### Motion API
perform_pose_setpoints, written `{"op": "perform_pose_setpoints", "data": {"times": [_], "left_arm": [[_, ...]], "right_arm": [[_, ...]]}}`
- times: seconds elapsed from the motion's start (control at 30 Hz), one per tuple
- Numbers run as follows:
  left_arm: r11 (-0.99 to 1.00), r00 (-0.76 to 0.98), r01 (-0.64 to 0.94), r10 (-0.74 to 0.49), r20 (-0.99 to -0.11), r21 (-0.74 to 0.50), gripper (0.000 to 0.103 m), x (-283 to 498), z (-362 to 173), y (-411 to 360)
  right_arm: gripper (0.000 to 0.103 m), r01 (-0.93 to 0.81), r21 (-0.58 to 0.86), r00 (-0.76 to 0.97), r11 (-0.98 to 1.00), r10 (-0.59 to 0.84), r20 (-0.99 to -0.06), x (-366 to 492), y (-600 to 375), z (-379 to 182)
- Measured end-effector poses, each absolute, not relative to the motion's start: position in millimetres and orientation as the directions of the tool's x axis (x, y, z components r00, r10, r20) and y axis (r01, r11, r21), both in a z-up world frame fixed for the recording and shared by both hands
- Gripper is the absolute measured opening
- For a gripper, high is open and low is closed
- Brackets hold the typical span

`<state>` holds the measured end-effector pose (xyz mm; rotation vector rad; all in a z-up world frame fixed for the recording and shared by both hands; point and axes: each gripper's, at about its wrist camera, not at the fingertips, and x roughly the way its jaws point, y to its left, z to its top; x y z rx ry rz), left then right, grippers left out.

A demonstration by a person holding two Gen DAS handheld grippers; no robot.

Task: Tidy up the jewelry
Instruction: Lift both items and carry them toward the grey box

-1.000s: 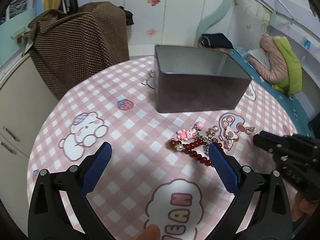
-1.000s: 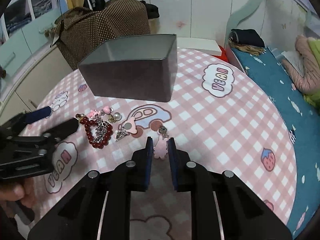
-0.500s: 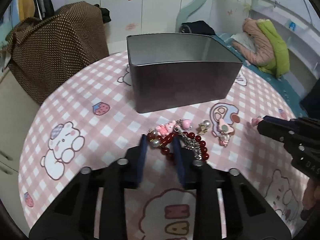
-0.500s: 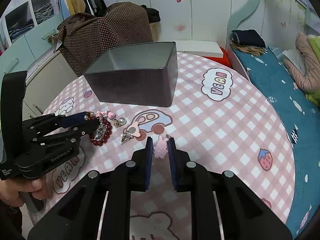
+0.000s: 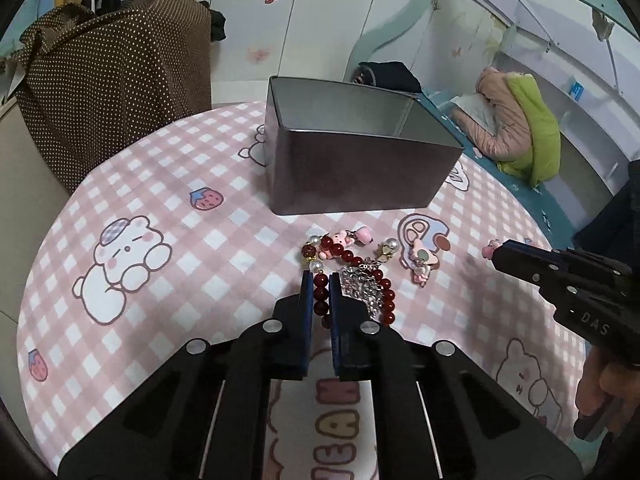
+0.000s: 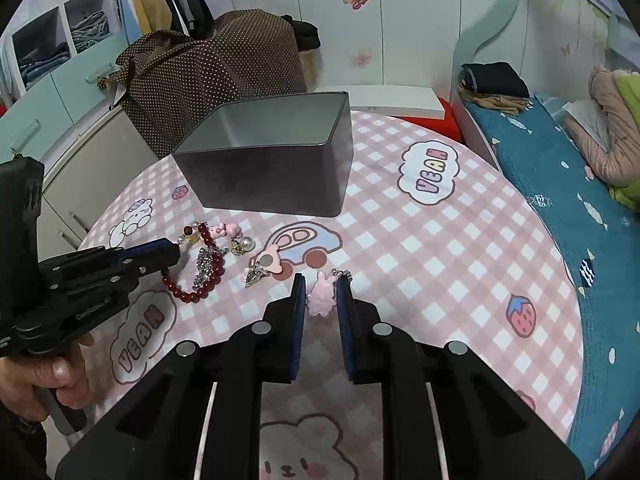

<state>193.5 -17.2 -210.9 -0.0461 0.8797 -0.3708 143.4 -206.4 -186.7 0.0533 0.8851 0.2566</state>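
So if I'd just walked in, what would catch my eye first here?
Probably the dark metal tin standing open in the middle of the pink checked tablecloth. Just in front of it, the left gripper pinches a red bead bracelet among scattered charms, while the right gripper holds a small pink charm.

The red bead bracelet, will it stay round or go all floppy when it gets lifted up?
Probably floppy: the red bead bracelet, pinched by the left gripper, lies in a loose, bent loop. Its silver chain would likely dangle. The round beads might slip.
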Motion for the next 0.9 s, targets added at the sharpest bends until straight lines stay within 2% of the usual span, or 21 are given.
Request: {"op": "perform_pose_setpoints", "data": {"times": [0.17,0.6,0.9], "left_arm": [[0.93,0.602,0.308,-0.353,-0.716,-0.2,0.008,182.8,-189.7,-12.0],[0.916,0.69,0.38,-0.374,-0.62,-0.129,0.008,155.3,-112.6,-6.0],[0.908,0.719,0.406,-0.387,-0.577,-0.102,0.008,153.1,-80.9,-7.6]], "right_arm": [[0.014,-0.202,0.15,0.612,0.968,0.244,-0.752,141.9,-206.4,-181.4],[0.014,-0.24,0.145,0.651,0.96,0.27,-0.709,135.2,-199.2,-149.2],[0.014,-0.289,0.138,0.679,0.947,0.304,-0.668,139.4,-188.8,-119.5]]}}
